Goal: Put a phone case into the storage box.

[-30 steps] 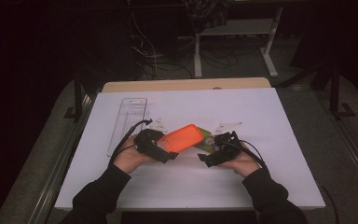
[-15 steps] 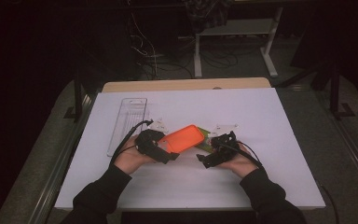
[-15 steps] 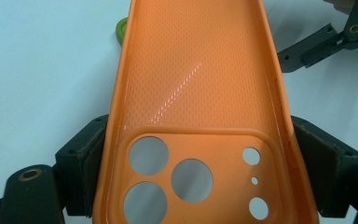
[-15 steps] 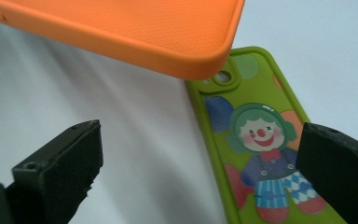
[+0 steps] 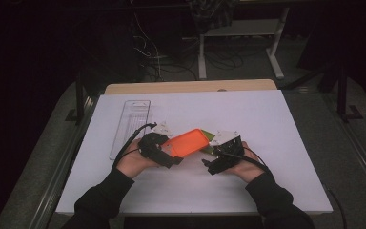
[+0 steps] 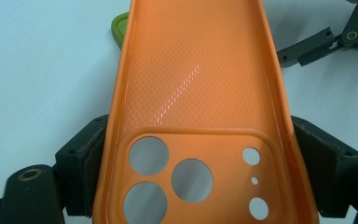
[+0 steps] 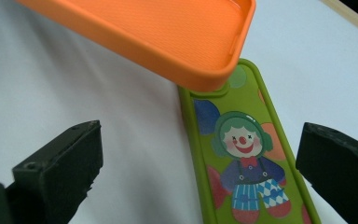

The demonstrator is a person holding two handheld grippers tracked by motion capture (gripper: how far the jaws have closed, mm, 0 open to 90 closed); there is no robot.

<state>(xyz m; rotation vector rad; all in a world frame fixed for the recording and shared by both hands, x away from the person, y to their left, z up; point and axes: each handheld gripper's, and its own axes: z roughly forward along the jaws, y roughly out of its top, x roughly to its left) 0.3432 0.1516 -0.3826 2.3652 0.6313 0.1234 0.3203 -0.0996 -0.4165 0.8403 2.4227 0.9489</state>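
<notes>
An orange phone case (image 5: 188, 142) is held tilted above the white mat, and my left gripper (image 5: 170, 153) is shut on its camera-cutout end. In the left gripper view the orange case (image 6: 193, 84) runs up between the two jaws of the left gripper (image 6: 204, 161), its inside facing the camera. Flat on the mat lies a green phone case with a clown picture (image 7: 242, 154), its far end under the orange case (image 7: 168, 32). My right gripper (image 7: 205, 158) stands open astride the green case without touching it. From the high view, the right gripper (image 5: 213, 157) hides most of the green case (image 5: 208, 142).
A clear plastic tray (image 5: 131, 124) lies at the mat's back left. The white mat (image 5: 267, 119) covers most of the table, with a wooden strip (image 5: 190, 87) at the far edge. Cables trail from both grippers toward the person's sleeves.
The right gripper has edged a little left, closer to the two cases. The left gripper still holds the orange case in about the same place.
</notes>
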